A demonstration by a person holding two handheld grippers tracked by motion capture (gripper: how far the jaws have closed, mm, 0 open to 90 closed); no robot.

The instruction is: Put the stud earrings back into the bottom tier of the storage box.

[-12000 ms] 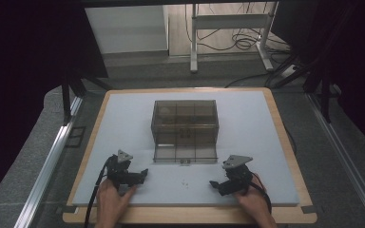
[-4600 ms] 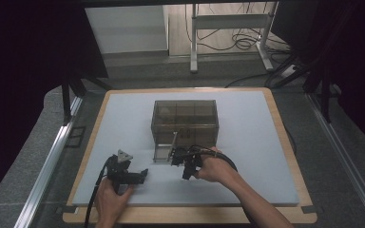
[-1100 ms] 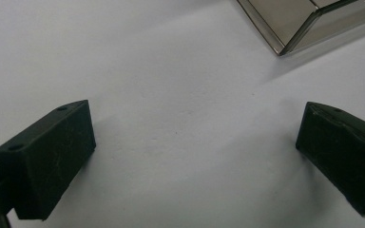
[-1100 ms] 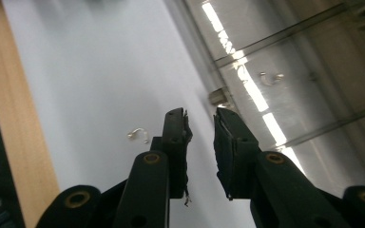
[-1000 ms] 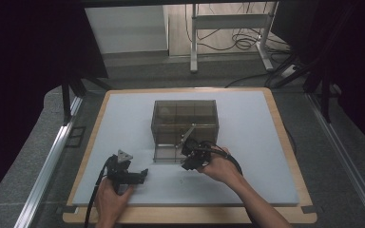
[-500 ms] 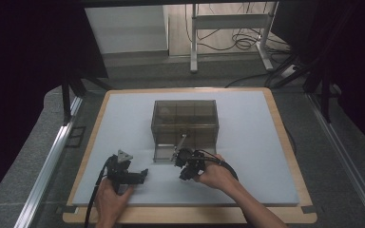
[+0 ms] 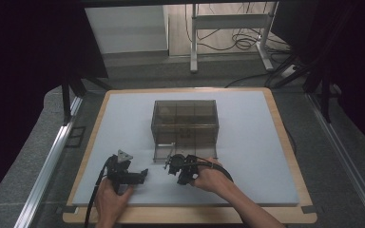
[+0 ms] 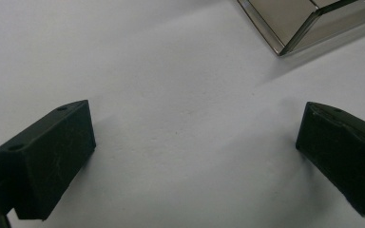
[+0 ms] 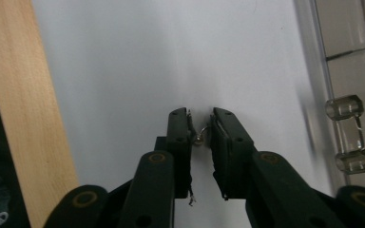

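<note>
Left claw (image 7: 142, 175) rests low on the white bench (image 7: 123, 118), jaws spread wide, nothing between them; a corner of the box sits ahead of it.

Right claw (image 7: 175, 165) lies just in front of the smoky clear box (image 7: 185, 124), jaws nearly pressed together, pinching a small metal ring-like piece (image 9: 200, 134) (too small to name surely).

The piece is already at this claw's tips, so the right hand (image 7: 209, 176) is the nearer one. The box lies just beyond and to the claw's side, its clear hinge knobs (image 9: 344, 107) near. Likely next move runs forward into the box.
</note>
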